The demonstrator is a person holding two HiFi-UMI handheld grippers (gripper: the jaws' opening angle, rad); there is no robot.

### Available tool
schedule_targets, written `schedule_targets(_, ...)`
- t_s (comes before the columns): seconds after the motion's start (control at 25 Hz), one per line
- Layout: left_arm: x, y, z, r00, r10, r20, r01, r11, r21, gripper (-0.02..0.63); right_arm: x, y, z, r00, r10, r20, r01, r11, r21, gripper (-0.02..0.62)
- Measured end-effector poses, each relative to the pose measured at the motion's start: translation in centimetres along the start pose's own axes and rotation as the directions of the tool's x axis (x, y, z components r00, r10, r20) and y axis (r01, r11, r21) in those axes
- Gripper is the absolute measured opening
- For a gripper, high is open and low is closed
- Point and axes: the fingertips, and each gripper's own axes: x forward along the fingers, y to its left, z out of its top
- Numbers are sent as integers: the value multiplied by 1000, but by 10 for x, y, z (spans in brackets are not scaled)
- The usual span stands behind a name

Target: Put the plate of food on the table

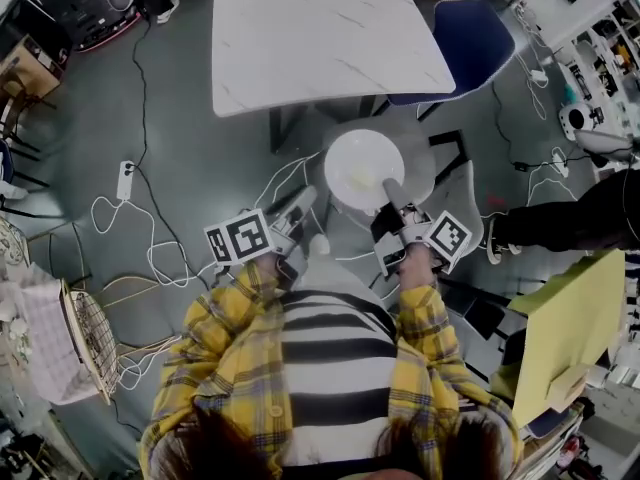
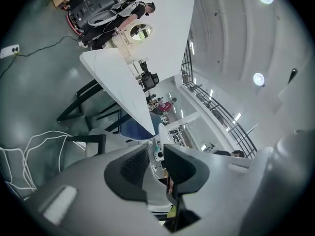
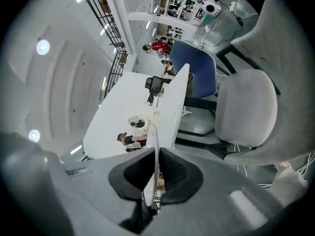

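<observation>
Plate of food point(image 1: 345, 153) between right tongs point(image 3: 156, 173), just beside open left tongs point(image 2: 156, 159).

Reads white with faint grey veining across the worktop point(image 1: 330, 28). Plain white on the plate point(image 1: 345, 153), pale yellow on the food point(image 1: 364, 179) at its middle. Deep navy on the chair point(image 1: 480, 43). Dull dark grey over the floor point(image 1: 180, 118), crossed by thin white cables point(image 1: 110, 218). Black-and-white square markers on both cubes (left cube point(image 1: 240, 238), right cube point(image 1: 450, 236)). Yellow plaid with dark crossing lines on the sleeves point(image 1: 225, 328); broad black and white stripes on the shirt point(image 1: 335, 368). Flat yellow-green on the board point(image 1: 565, 328) at the right. Shows black, finely ribbed pads point(image 3: 177, 173) set in the pale grey right claw point(image 3: 156, 154).
</observation>
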Motion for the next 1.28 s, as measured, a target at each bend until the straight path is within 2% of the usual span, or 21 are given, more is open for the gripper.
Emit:
schedule_targets(0.52, 91, -3, 45, 999, 11, -30, -10, 999, 35, 86, 64, -2, 79, 1000, -4, 12, 4, 1000, -12, 17)
schedule_targets(0.8, 131, -1, 74, 999, 2, -50, 0, 999, 37, 84, 102, -4, 107, 999, -20, 37, 21, 1000, -12, 17)
schedule_targets(1.08, 159, -1, 103, 996, 5, -87, 1, 998, 70, 84, 135, 0, 127, 997, -43, 60, 44, 999, -27, 17)
schedule_targets(1.28, 183, 10, 126, 992, 19, -128, -10, 997, 72, 84, 171, 0, 140, 995, -50, 82, 49, 999, 11, 17)
